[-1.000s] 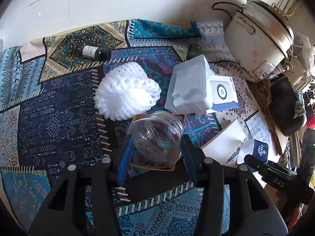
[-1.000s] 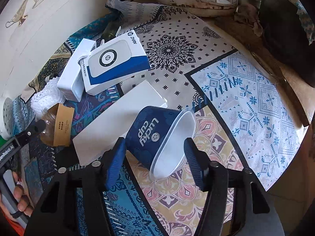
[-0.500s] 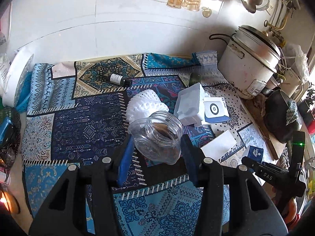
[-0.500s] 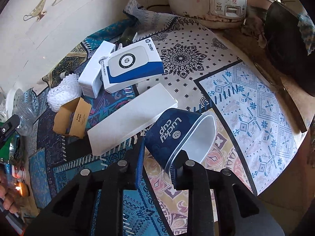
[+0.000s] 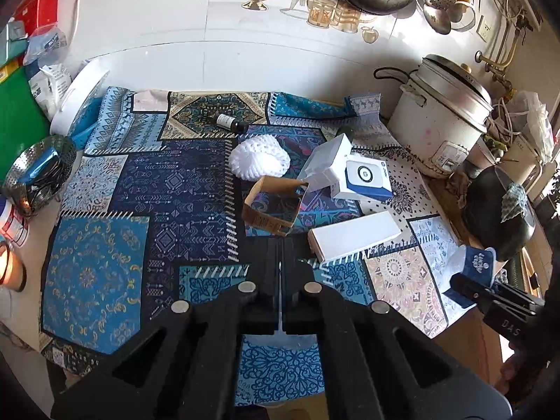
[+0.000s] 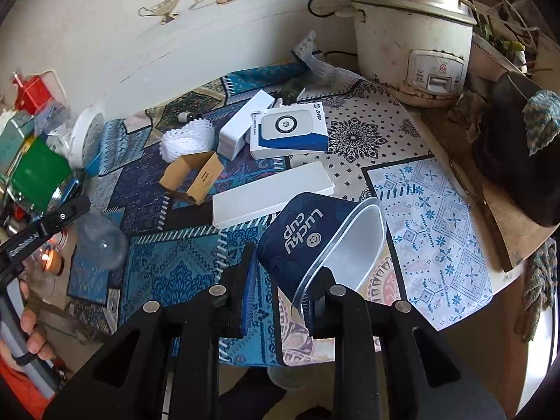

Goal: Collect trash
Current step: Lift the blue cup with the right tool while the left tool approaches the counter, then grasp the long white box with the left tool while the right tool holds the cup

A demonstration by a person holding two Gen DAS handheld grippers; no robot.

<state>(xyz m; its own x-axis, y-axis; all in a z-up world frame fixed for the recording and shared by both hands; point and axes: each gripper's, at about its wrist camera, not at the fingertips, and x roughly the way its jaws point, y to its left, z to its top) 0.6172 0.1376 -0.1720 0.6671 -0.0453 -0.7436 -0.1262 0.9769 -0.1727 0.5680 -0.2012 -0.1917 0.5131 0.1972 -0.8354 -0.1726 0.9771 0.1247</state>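
**A:** The right gripper [image 6: 287, 262]: what does it hold?

**B:** Its jaws have just drawn in and are clamped on the cup [image 6: 304, 231]; the blue wall is squashed, the white mouth tilts to the right, and the cup is held over the cloth [image 6: 168, 273].

**A:** And the left gripper [image 5: 280, 255]?

**B:** Its jaws have just closed and are pressed together with nothing between them; in the right view a clear jar [image 6: 103, 241] shows just beside it at the desk's left edge; whether the two touch cannot be told.

**A:** What else lies on the desk [image 6: 518, 238]?

**B:** Nearest the left jaws are a long white box [image 5: 353, 239] and an open cardboard sleeve [image 5: 269, 224]; beyond them are a foam net [image 5: 259, 157] and a blue-and-white box [image 5: 367, 183]; a small bottle [image 5: 229, 122] lies near the wall; a rice cooker [image 5: 441, 129] stands at the far right corner.
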